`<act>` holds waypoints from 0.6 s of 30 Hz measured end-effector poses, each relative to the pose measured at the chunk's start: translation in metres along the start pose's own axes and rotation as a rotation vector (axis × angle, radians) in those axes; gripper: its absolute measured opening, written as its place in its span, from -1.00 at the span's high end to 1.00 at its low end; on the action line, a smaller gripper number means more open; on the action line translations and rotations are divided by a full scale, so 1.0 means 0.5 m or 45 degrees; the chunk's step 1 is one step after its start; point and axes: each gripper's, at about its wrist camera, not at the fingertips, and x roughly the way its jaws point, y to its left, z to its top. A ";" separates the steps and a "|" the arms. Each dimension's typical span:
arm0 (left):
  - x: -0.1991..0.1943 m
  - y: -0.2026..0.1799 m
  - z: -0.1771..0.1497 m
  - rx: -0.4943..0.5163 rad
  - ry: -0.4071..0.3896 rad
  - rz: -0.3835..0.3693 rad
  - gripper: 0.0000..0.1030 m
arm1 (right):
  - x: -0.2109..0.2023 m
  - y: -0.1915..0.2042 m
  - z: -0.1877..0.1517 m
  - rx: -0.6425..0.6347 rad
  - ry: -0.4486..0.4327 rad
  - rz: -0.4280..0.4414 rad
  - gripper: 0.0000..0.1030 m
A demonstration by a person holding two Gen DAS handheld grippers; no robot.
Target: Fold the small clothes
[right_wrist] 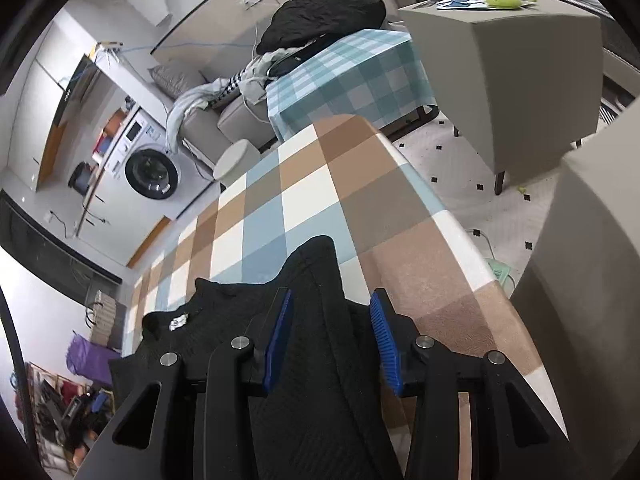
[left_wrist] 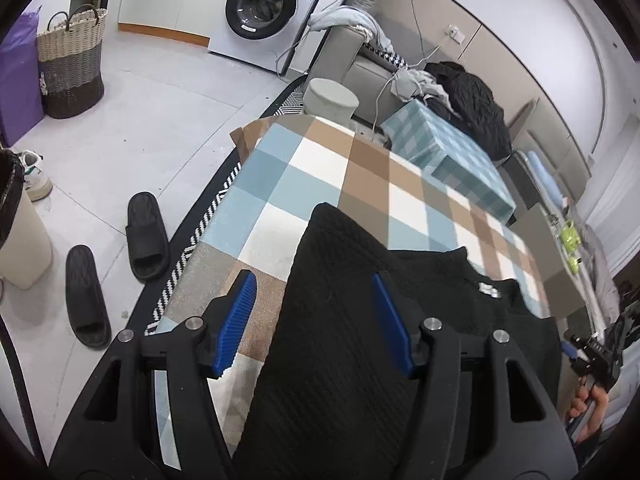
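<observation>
A black knit sweater (left_wrist: 340, 320) lies on the checked tablecloth (left_wrist: 320, 168). Its collar with a white label (left_wrist: 489, 290) points toward the table's far side. My left gripper (left_wrist: 314, 320) is open, its blue pads (left_wrist: 240, 320) standing wide apart over the sweater's left sleeve. In the right wrist view the same sweater (right_wrist: 316, 360) shows with its label (right_wrist: 178, 323) at the left. My right gripper (right_wrist: 332, 344) is open, its blue pads (right_wrist: 384, 344) on either side of the right sleeve, which runs up between them.
A second table with a teal checked cloth (left_wrist: 452, 152) stands beyond, with a sofa (left_wrist: 360, 60) piled with clothes. Black slippers (left_wrist: 146, 236), a woven basket (left_wrist: 72, 64) and a washing machine (left_wrist: 264, 4) are on the floor to the left. A grey cabinet (right_wrist: 520, 80) stands right.
</observation>
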 end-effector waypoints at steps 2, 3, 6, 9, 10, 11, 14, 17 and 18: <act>0.018 -0.005 0.001 0.025 0.023 0.016 -0.10 | 0.012 0.011 0.007 -0.017 -0.001 -0.027 0.21; 0.028 -0.007 0.000 0.035 0.037 0.026 -0.10 | 0.019 0.015 0.011 -0.017 -0.004 -0.037 0.21; 0.062 -0.015 -0.001 0.074 0.066 0.053 -0.10 | 0.047 0.025 0.023 -0.030 0.018 -0.042 0.21; 0.084 -0.021 0.000 0.092 0.063 0.057 0.36 | 0.075 0.033 0.026 -0.058 0.060 -0.054 0.21; 0.088 -0.023 0.001 0.094 0.058 0.051 0.56 | 0.080 0.033 0.025 -0.071 0.053 -0.063 0.28; 0.090 -0.026 0.004 0.096 0.050 0.044 0.72 | 0.081 0.034 0.025 -0.084 0.040 -0.071 0.44; 0.080 -0.037 0.008 0.139 -0.002 0.052 0.90 | 0.073 0.039 0.021 -0.141 -0.018 -0.051 0.77; 0.053 -0.045 0.013 0.176 -0.059 0.035 0.91 | 0.049 0.037 0.016 -0.157 -0.081 0.032 0.89; 0.043 -0.049 0.015 0.186 -0.078 0.026 0.91 | 0.035 0.034 0.015 -0.154 -0.103 0.071 0.90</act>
